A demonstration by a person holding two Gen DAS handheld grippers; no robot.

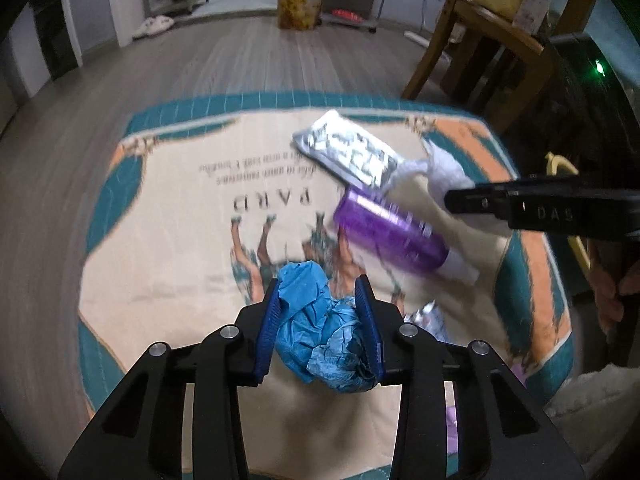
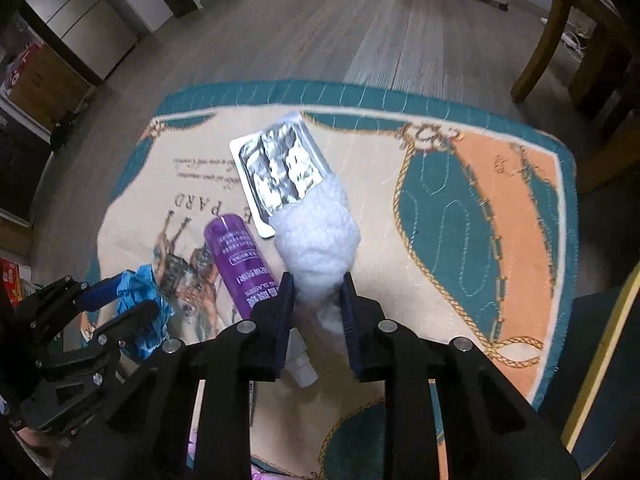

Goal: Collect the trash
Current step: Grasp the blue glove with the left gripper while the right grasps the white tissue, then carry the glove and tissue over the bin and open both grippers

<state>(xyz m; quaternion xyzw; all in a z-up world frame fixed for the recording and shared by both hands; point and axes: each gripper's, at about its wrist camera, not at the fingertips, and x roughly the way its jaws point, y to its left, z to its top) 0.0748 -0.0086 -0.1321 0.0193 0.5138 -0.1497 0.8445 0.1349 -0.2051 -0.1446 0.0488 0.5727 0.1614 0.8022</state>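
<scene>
Crinkled blue paper wad [image 1: 320, 328] clamped in left claw [image 1: 320, 292]; fluffy white cotton tuft [image 2: 316, 248] clamped in right claw [image 2: 316, 280].

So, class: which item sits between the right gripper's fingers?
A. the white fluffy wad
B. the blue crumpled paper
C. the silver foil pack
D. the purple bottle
A: the right gripper closes on the white fluffy wad, its pads pressing both sides.

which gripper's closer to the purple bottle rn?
Right. Right gripper closes on the white wad right beside the purple bottle. Left gripper, on the blue crumpled paper, sits a bit further off.
</scene>
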